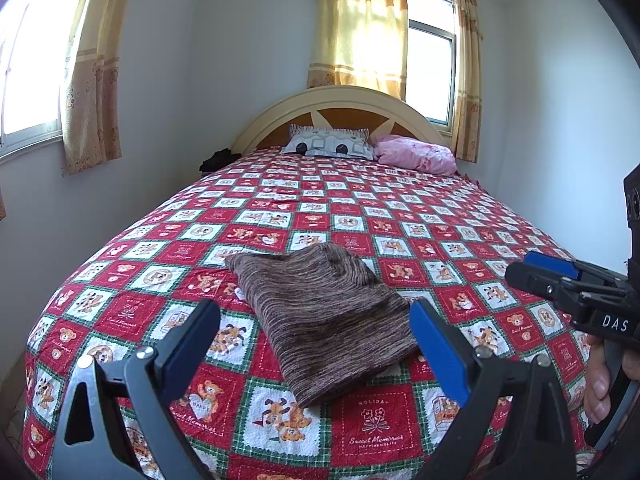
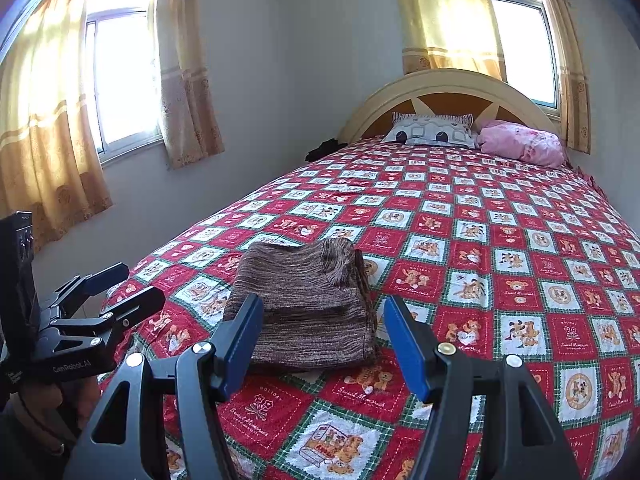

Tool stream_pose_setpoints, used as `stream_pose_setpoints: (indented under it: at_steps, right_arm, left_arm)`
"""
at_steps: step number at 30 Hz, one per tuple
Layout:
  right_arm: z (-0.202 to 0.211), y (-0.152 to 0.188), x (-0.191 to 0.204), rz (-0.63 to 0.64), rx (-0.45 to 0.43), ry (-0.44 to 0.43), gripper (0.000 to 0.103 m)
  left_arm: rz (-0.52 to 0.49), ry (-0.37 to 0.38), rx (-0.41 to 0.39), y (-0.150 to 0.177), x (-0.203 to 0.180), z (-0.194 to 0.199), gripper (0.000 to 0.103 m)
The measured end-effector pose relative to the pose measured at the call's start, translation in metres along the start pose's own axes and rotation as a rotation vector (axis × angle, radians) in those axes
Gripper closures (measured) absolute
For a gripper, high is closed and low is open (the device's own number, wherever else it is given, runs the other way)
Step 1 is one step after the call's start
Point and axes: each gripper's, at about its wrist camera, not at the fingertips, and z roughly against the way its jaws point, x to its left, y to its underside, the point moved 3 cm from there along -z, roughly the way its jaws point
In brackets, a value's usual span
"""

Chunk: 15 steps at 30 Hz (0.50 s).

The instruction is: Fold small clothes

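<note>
A brown striped knit garment (image 1: 324, 320) lies folded in a compact rectangle on the red patchwork bedspread (image 1: 360, 216) near the foot of the bed. It also shows in the right wrist view (image 2: 308, 304). My left gripper (image 1: 316, 312) is open and empty, held above and short of the garment. My right gripper (image 2: 320, 308) is open and empty, also short of the garment. The right gripper shows at the right of the left wrist view (image 1: 520, 266), and the left gripper at the left of the right wrist view (image 2: 140, 284).
A grey patterned pillow (image 1: 330, 144) and a pink pillow (image 1: 416, 154) lie at the curved headboard (image 1: 340, 98). A dark bundle (image 1: 218, 160) sits at the bed's far left corner. Walls with curtained windows (image 1: 430, 72) surround the bed.
</note>
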Motion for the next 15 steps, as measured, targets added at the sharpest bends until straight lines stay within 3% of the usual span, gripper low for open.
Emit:
stream_pose_setpoints:
  at_steps: [15]
  right_arm:
    - [0.0030,-0.0014,-0.0046,-0.010,-0.007,0.002,0.039]
  left_arm:
    - [-0.008,0.003,-0.006,-0.0007,-0.0009,0.0009,0.001]
